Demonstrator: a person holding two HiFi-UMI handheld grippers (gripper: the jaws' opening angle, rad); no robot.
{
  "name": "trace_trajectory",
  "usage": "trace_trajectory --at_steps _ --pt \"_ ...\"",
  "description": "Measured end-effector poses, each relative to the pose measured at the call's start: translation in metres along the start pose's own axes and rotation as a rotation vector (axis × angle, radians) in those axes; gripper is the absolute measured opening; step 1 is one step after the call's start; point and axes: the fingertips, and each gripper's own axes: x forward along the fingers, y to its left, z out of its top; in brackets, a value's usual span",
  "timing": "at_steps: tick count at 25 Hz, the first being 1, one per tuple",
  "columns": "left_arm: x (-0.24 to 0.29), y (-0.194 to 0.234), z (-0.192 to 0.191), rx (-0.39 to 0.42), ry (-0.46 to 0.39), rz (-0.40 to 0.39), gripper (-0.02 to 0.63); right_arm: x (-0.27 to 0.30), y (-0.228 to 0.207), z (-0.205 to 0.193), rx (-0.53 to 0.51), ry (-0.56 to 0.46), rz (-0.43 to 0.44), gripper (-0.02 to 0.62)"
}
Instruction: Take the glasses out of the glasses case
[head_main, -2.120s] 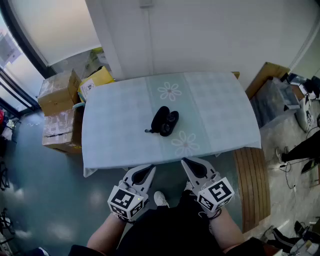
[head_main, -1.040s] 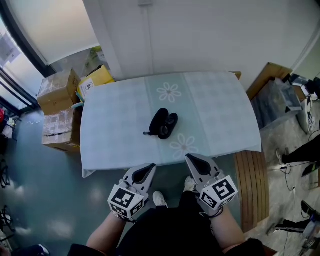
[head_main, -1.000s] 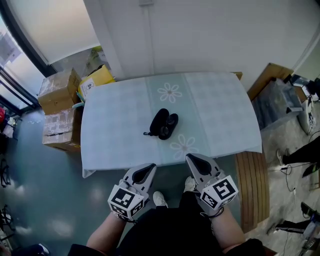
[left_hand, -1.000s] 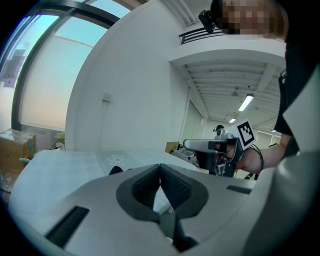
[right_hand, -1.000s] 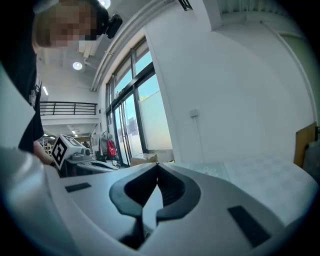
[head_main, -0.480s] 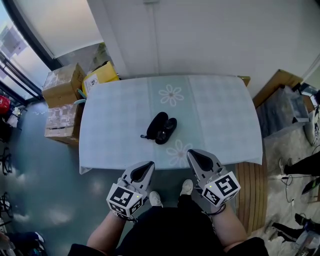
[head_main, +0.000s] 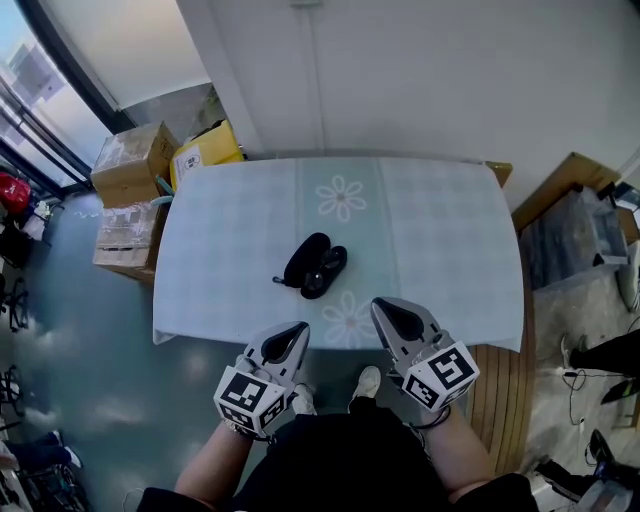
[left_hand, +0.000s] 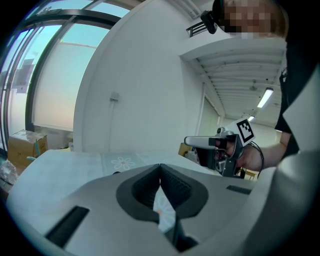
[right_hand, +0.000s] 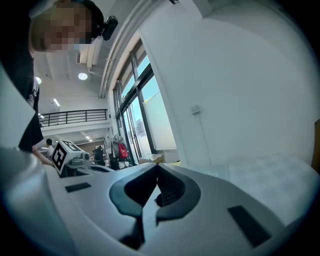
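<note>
Meeting at their tips, the jaws of the left gripper (left_hand: 160, 166) are closed with nothing between them, and the jaws of the right gripper (right_hand: 157, 169) are likewise closed and empty. Both grippers hang side by side at the near edge of the table (head_main: 450, 240), pointing across it. The black glasses case (head_main: 312, 266) lies near the middle of the pale flowered tablecloth (head_main: 230, 230), ahead of both grippers and touched by neither; whether glasses are inside cannot be made out. Cardboard boxes (head_main: 130, 165) stand on the floor beyond the table's left end
</note>
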Motion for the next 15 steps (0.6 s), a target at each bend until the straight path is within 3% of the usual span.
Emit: trace_trajectory --at_steps 15 --pt "0.042 -0.014 0.016 -0.02 -0.026 0.128 0.028 0.003 -0.048 0.012 0.017 0.014 0.13 0.023"
